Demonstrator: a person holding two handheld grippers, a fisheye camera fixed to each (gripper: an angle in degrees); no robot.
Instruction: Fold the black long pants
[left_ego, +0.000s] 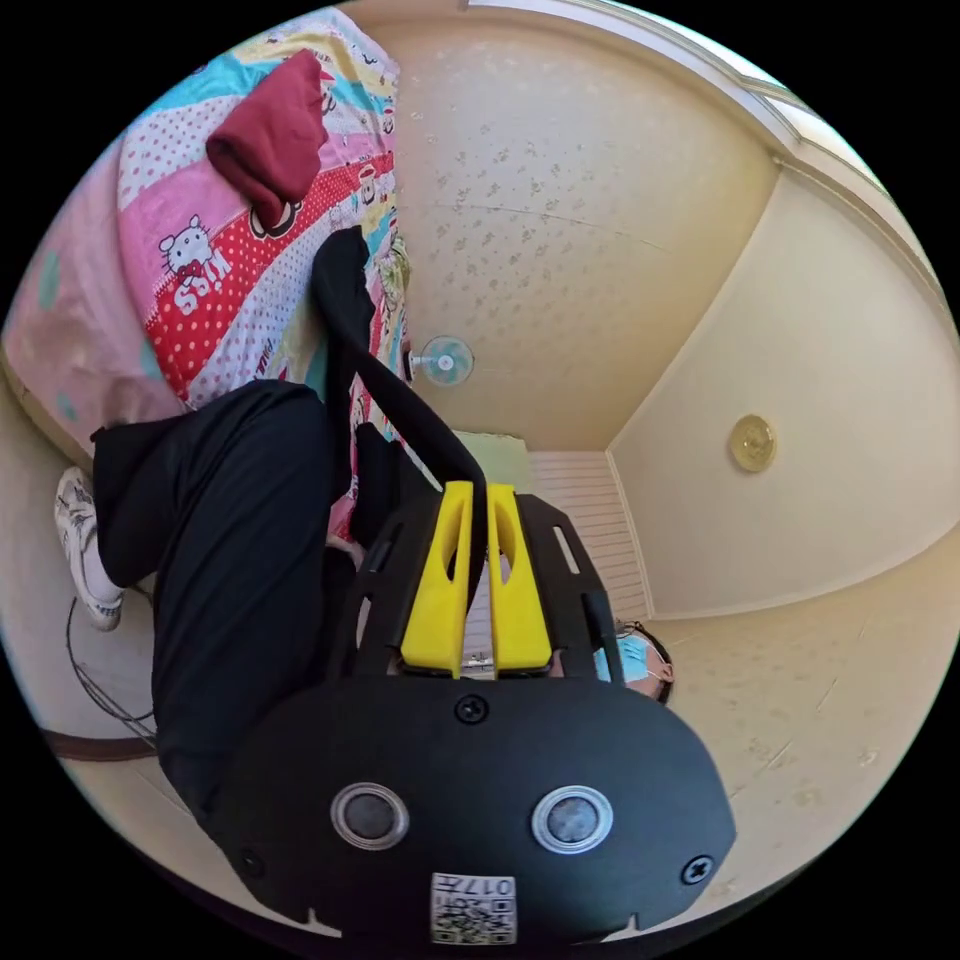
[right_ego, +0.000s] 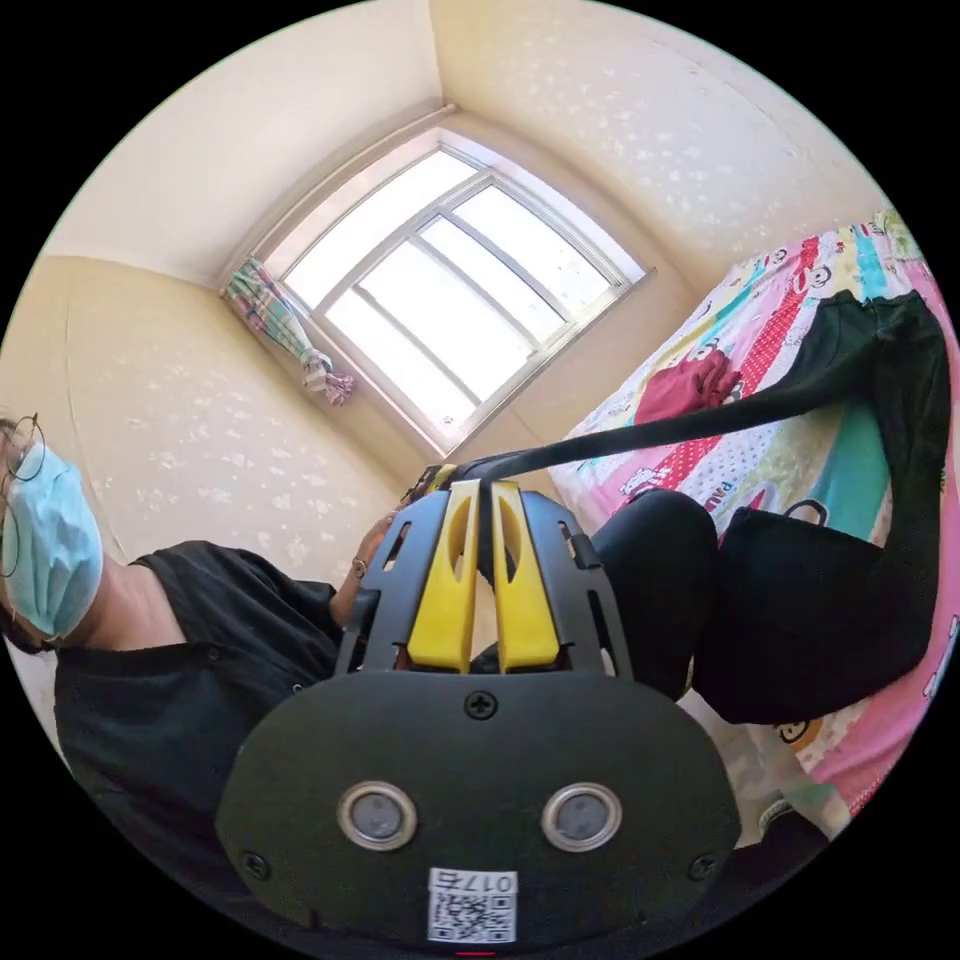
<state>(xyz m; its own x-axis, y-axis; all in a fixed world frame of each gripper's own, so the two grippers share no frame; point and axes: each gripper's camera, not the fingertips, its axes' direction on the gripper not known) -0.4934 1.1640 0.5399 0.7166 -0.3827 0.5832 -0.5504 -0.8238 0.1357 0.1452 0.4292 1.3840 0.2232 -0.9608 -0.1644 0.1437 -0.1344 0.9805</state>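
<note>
The black long pants (left_ego: 345, 290) rise as a taut strip from the patterned bed to my left gripper (left_ego: 480, 488), whose yellow jaws are shut on the fabric. In the right gripper view the black long pants (right_ego: 700, 420) stretch from my right gripper (right_ego: 480, 486) across to the bed, then hang down in a wide fold (right_ego: 840, 600) over its edge. The right gripper's yellow jaws are shut on the cloth too. Both grippers are held high, above the bed.
A colourful cartoon bedsheet (left_ego: 200, 250) (right_ego: 800, 290) carries a folded dark red garment (left_ego: 270, 130) (right_ego: 690, 385). The person's black-clad leg (left_ego: 230, 560) and white shoe (left_ego: 85, 550) stand beside the bed. A window (right_ego: 440, 290), a wall fan (left_ego: 445, 360) and cream walls surround.
</note>
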